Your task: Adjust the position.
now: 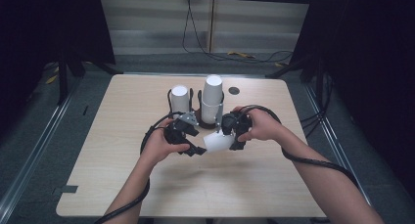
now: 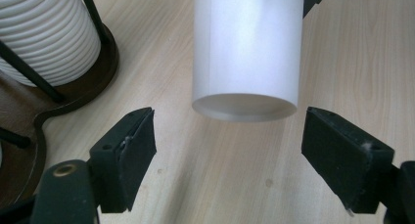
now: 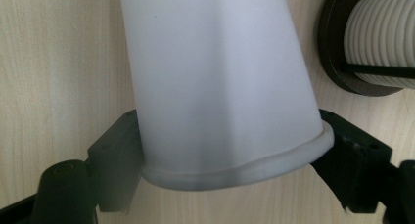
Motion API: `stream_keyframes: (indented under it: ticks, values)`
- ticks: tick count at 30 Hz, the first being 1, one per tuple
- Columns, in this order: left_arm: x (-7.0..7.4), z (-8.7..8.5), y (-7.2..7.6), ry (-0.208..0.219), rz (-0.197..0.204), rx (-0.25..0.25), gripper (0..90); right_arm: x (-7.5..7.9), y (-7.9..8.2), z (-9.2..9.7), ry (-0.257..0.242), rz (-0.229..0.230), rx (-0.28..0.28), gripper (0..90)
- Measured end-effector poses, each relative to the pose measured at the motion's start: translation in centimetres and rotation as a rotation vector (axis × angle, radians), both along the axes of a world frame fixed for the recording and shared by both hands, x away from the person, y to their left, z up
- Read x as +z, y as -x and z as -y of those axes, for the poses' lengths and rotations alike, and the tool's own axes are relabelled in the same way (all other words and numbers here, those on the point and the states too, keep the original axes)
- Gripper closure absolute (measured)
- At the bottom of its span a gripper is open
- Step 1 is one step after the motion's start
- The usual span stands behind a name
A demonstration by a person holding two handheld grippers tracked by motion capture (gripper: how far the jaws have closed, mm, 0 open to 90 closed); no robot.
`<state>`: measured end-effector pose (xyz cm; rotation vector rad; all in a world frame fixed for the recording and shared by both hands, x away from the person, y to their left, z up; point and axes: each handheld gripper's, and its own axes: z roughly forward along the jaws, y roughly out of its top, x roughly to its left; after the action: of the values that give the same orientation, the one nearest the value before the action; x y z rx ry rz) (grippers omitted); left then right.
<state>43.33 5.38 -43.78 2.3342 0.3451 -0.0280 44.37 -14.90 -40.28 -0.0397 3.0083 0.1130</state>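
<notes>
Jaws of the right gripper [image 1: 230, 134] are clamping the rim end of a plain white paper cup [image 1: 219, 142] — in the right gripper view the rolled rim [image 3: 235, 172] is bending between the two black pads. The cup is lying tilted above the light wooden tabletop [image 1: 122, 160], near its middle, between the two hands, with its closed base pointing at the left gripper [image 1: 195, 149]. That gripper's jaws are standing wide open, one either side of the cup's base [image 2: 244, 106] and not touching it — a clear gap on each side. Just behind the hands, a dark wire holder [image 1: 195, 120] is carrying two upturned stacks of ribbed white cups [image 1: 212, 98].
</notes>
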Motion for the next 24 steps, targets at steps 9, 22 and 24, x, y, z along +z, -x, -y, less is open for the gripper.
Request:
stream_keyframes:
  ticks: [9,22,24]
  values:
    - [0.0,1.6,0.1,-0.023,0.004,-0.015,19.8,0.0,0.0,-0.3,-0.034,-0.003,0.002,19.4]
    - [-0.2,2.5,-0.1,-0.048,0.026,-0.032,23.9,0.1,0.1,-0.5,-0.053,-0.003,-0.007,19.3]
    - [-0.3,2.6,-0.1,-0.056,0.032,-0.042,24.8,0.1,0.2,-0.5,-0.053,-0.002,-0.013,19.3]
